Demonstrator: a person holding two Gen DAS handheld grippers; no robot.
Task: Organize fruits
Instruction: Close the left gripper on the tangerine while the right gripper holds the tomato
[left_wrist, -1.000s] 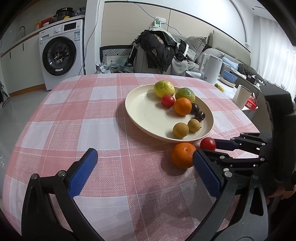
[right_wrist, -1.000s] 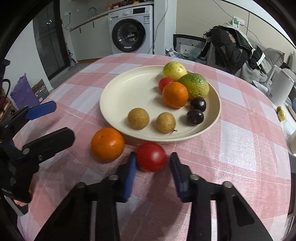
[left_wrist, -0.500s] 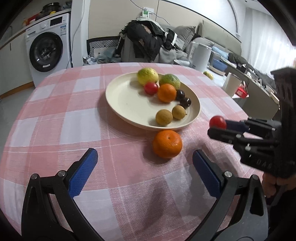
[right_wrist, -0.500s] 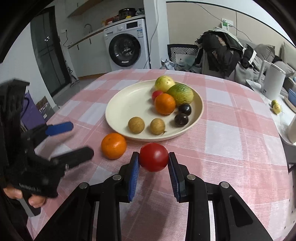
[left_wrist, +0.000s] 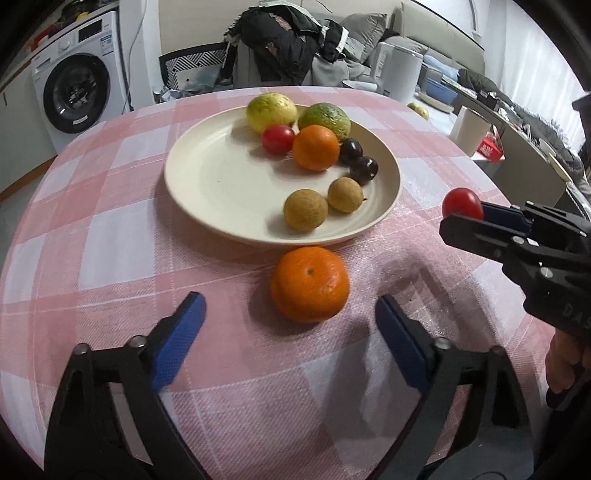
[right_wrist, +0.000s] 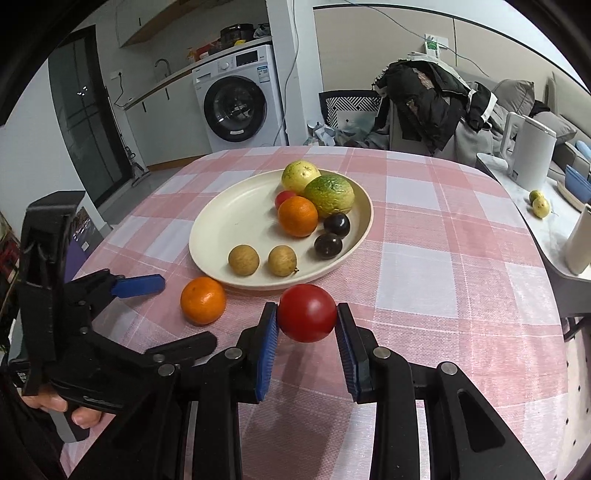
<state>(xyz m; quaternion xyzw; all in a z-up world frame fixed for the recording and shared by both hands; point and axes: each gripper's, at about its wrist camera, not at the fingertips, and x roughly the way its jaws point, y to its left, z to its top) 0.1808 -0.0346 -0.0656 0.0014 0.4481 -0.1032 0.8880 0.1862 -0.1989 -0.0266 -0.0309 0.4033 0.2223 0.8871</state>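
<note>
A cream plate (left_wrist: 221, 184) (right_wrist: 229, 229) on the pink checked table holds several fruits: an orange (left_wrist: 316, 147), a small tomato (left_wrist: 277, 139), two green-yellow citrus, two dark plums and two brown longans. A loose orange (left_wrist: 309, 283) (right_wrist: 202, 300) lies on the cloth just in front of the plate. My left gripper (left_wrist: 290, 325) is open, its blue pads either side of and a little short of this orange. My right gripper (right_wrist: 306, 328) is shut on a red tomato (right_wrist: 306, 313) (left_wrist: 462, 203) and holds it above the cloth, right of the plate.
The round table's edge curves close on the right, with a side counter (right_wrist: 532, 192) carrying a white kettle (right_wrist: 528, 151) and two small fruits beyond it. A washing machine (right_wrist: 236, 107) and a chair piled with clothes (right_wrist: 424, 99) stand behind the table.
My right gripper closed on the tomato and lifted it off the cloth. My left gripper moved toward the loose orange, which now sits between its open pads.
</note>
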